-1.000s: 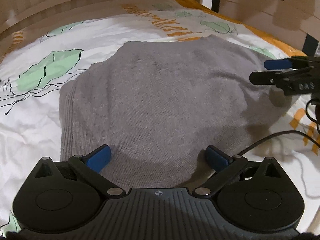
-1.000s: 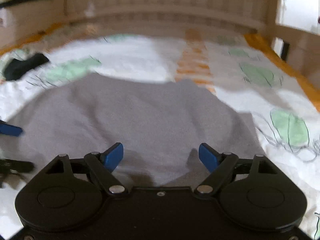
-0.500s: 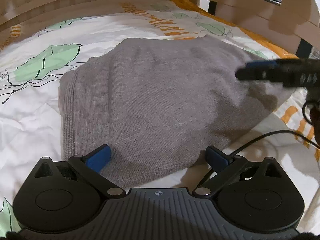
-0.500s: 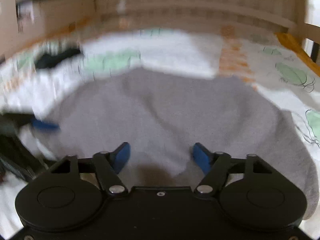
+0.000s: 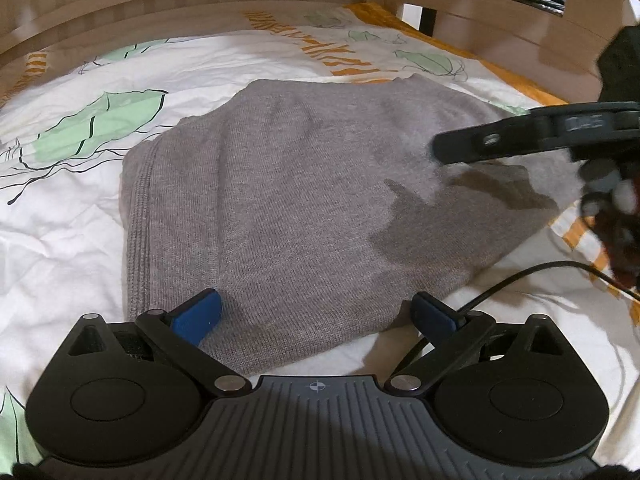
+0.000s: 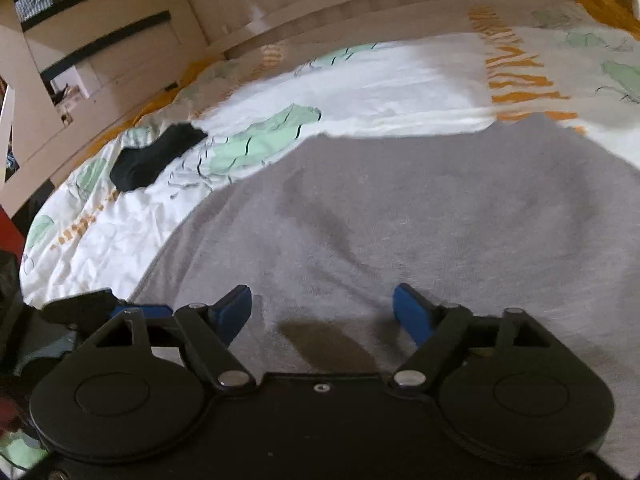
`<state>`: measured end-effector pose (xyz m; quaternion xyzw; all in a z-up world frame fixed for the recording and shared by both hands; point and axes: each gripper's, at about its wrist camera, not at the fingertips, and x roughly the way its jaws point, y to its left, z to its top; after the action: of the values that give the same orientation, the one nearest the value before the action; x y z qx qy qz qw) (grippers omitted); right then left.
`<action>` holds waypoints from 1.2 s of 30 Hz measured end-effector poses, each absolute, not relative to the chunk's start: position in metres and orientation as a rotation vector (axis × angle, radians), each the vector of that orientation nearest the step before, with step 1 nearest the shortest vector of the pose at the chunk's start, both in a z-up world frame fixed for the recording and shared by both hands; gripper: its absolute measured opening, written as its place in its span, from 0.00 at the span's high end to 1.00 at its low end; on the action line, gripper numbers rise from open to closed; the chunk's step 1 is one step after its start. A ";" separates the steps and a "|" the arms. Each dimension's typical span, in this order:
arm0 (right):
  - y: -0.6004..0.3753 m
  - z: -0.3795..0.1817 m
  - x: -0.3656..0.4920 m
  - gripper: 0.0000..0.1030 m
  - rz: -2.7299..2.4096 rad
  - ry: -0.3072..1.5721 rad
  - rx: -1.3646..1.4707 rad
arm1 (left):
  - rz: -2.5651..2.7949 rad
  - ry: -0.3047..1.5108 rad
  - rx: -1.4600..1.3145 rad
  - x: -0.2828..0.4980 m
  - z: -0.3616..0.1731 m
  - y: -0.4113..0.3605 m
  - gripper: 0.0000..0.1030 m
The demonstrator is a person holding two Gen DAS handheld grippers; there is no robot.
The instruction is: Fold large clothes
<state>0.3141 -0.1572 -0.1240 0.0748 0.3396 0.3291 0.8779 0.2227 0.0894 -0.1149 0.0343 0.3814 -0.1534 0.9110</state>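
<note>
Sweater (image 5: 304,184) lies folded flat on the bed (image 5: 60,240), just ahead of both grippers. Left gripper (image 5: 316,314) hovers at its near edge, jaws apart and empty. Right gripper (image 6: 322,308), jaws just reopened and empty, hangs over the cloth. Judged between folds; next, one must pinch an edge to fold across.

The right gripper (image 6: 322,310) swings toward nine o'clock over the grey sweater (image 6: 420,220), its jaws reopening with nothing between them. The dark sock (image 6: 154,156) now sits at ten o'clock, and the left gripper (image 6: 100,312) shows at eight o'clock.
</note>
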 end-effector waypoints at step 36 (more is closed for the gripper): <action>-0.337 -0.160 0.395 0.00 0.478 0.924 0.776 | -0.296 0.924 -0.126 0.251 -0.079 0.091 0.01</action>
<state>0.3948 -0.3369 -0.1604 0.3612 0.4301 0.2228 0.7968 0.2509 0.0905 -0.0792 -0.0605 0.4439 -0.1419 0.8827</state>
